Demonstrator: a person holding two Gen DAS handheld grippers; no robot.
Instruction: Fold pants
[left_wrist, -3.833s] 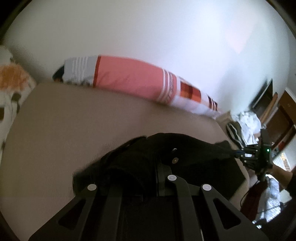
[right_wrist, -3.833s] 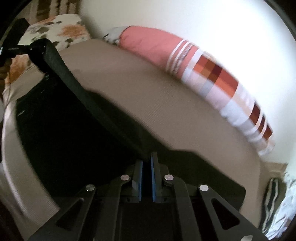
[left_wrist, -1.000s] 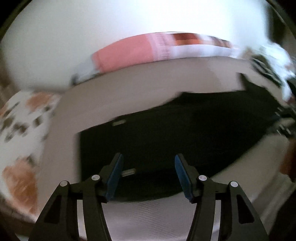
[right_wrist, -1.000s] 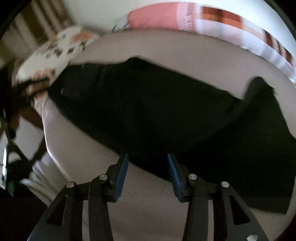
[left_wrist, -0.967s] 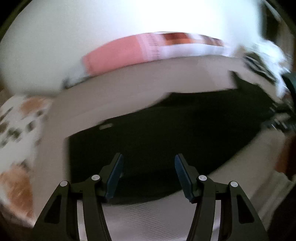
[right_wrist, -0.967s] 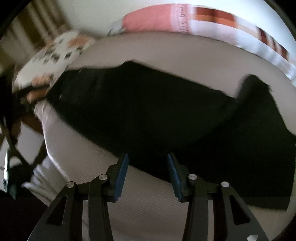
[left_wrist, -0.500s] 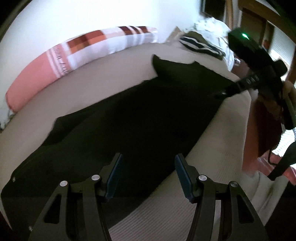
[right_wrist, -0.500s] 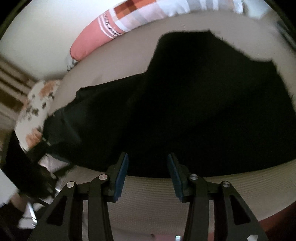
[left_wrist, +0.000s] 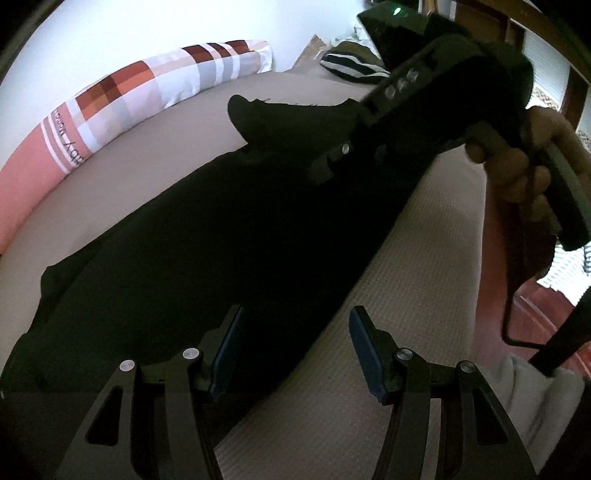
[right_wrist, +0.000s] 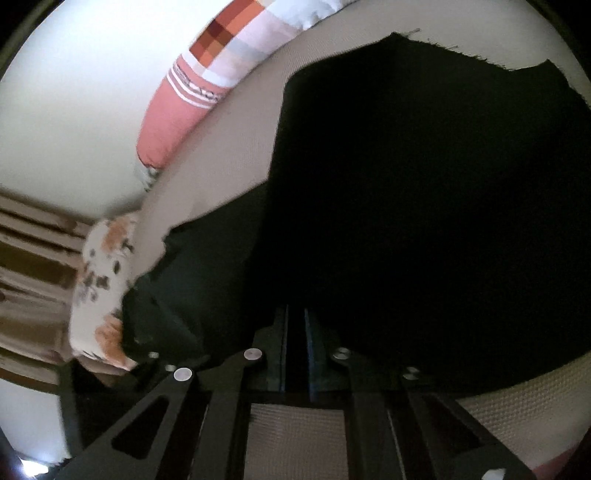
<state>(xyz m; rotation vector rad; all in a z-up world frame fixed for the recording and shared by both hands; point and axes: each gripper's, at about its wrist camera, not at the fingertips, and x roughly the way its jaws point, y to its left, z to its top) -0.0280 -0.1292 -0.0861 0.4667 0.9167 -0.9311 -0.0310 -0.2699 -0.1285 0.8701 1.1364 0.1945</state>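
right tongs (right_wrist: 295, 325) pinch black pants (right_wrist: 424, 184); gripped fabric lost in darkness.

Dim room, strong fisheye bend w/ black corners in both views. White wall (left_wrist: 147, 33) blown out, brightest area. Black pants (right_wrist: 424, 203) swallow all detail, near-solid dark. Left side of right view smeared: flowered pillow (right_wrist: 103, 266) blurred. Bed (left_wrist: 424, 258) weave sharp up close.

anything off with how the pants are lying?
Yes: the black pants are not flat. At the far end a corner sticks up off the bed, and its edge looks frayed.
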